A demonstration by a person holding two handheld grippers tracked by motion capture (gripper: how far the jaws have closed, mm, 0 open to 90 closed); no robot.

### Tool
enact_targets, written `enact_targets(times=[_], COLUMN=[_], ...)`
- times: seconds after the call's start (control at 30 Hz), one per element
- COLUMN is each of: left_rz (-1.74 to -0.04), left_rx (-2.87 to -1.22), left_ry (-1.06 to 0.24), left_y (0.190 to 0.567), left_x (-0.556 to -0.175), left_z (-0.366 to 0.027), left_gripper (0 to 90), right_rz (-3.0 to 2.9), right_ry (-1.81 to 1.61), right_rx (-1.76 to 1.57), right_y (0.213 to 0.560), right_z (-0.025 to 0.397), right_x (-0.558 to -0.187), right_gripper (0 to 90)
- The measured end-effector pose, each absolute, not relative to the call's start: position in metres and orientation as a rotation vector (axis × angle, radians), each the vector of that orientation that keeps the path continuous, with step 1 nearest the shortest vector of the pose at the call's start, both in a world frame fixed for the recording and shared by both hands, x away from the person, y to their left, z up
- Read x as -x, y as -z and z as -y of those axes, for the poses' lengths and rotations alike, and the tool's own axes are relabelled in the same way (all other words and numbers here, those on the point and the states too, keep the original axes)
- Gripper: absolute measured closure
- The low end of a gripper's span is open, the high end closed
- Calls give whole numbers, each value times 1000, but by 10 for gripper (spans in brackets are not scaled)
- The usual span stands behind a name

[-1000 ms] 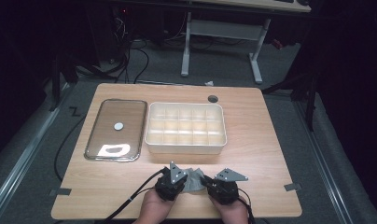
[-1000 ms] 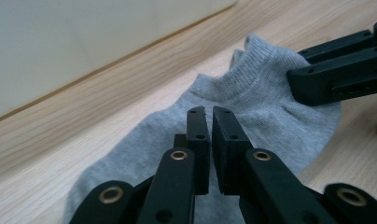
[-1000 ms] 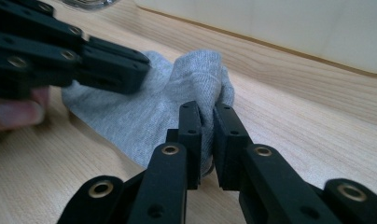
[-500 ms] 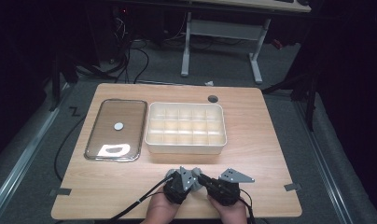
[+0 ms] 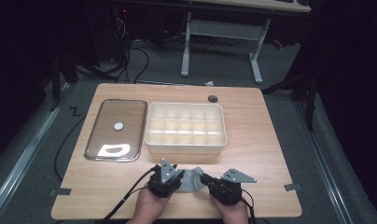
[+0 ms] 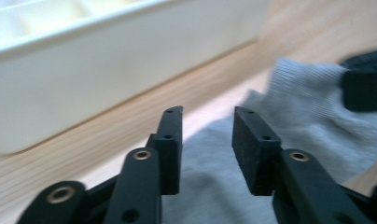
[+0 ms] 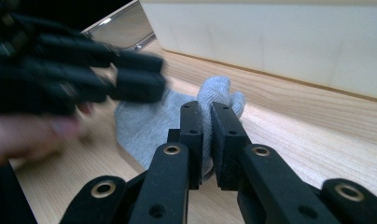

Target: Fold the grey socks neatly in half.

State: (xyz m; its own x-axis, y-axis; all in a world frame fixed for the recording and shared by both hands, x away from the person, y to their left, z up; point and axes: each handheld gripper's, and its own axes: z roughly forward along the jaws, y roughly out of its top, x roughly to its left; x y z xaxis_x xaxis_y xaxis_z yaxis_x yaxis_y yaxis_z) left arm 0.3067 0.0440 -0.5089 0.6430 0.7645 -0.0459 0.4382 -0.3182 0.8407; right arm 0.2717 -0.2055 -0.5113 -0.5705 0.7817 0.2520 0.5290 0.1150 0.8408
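Note:
A grey knitted cloth [image 5: 192, 179] lies on the wooden table near its front edge, between the two grippers. My right gripper [image 7: 206, 133] is shut on a fold of the grey cloth [image 7: 149, 122], pinching it between its pads. My left gripper [image 6: 206, 133] hovers just over the grey cloth [image 6: 289, 109], jaws apart with nothing between them. In the high view the left gripper [image 5: 167, 176] sits at the cloth's left end and the right gripper [image 5: 213, 182] at its right end. The left gripper [image 7: 84, 65] is blurred in the right gripper view.
A white compartment box [image 5: 185, 128] stands just behind the cloth at mid table. A clear lid with a metal rim [image 5: 116, 129] lies flat to its left. A cable hole [image 5: 213, 99] is at the table's back edge.
The left gripper has shifted right and closer to the right gripper. The grey cloth now shows between the two grippers.

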Motion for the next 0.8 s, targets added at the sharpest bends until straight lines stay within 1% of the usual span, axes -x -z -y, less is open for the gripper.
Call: enact_targets(times=[0.03, 0.07, 0.1, 0.17, 0.23, 0.3, 0.4, 0.43, 0.57, 0.67, 0.7, 0.73, 0.8], left_rz=[-955, -955, -978, -985, -978, -967, -923, -914, -922, -914, -905, -894, -891], left_rx=[-1950, -1950, -1949, -1948, -1950, -1947, -1949, -1957, -1967, -1966, -1974, -1980, -1982], left_ry=[-435, -435, -388, -339, -326, -301, -303, -314, -292, -300, -304, -319, -326], left_y=[512, 512, 518, 524, 526, 531, 532, 532, 533, 532, 532, 532, 532], left_x=[-309, -309, -311, -311, -310, -309, -305, -303, -305, -304, -303, -302, -302], left_z=[-59, -59, -71, -79, -81, -84, -84, -82, -83, -82, -82, -80, -80], left_gripper=[598, 586, 572, 542, 515, 511, 511, 521, 614, 716, 716, 774, 816], right_rz=[-2137, -2137, -2134, -2131, -2131, -2129, -2117, -2115, -2121, -2108, -2103, -2090, -2086], right_ry=[-1447, -1447, -1437, -1431, -1419, -1415, -1362, -1346, -1280, -1256, -1254, -1247, -1242], right_rx=[-1300, -1300, -1296, -1302, -1297, -1295, -1282, -1282, -1297, -1292, -1286, -1291, -1294], right_y=[510, 510, 509, 509, 509, 509, 504, 503, 501, 499, 498, 496, 495], right_z=[206, 206, 206, 205, 204, 203, 200, 200, 195, 192, 191, 188, 186], right_x=[-273, -273, -273, -273, -273, -273, -271, -271, -268, -265, -265, -263, -263], right_gripper=[845, 845, 844, 844, 844, 844, 844, 843, 843, 843, 843, 843, 843])
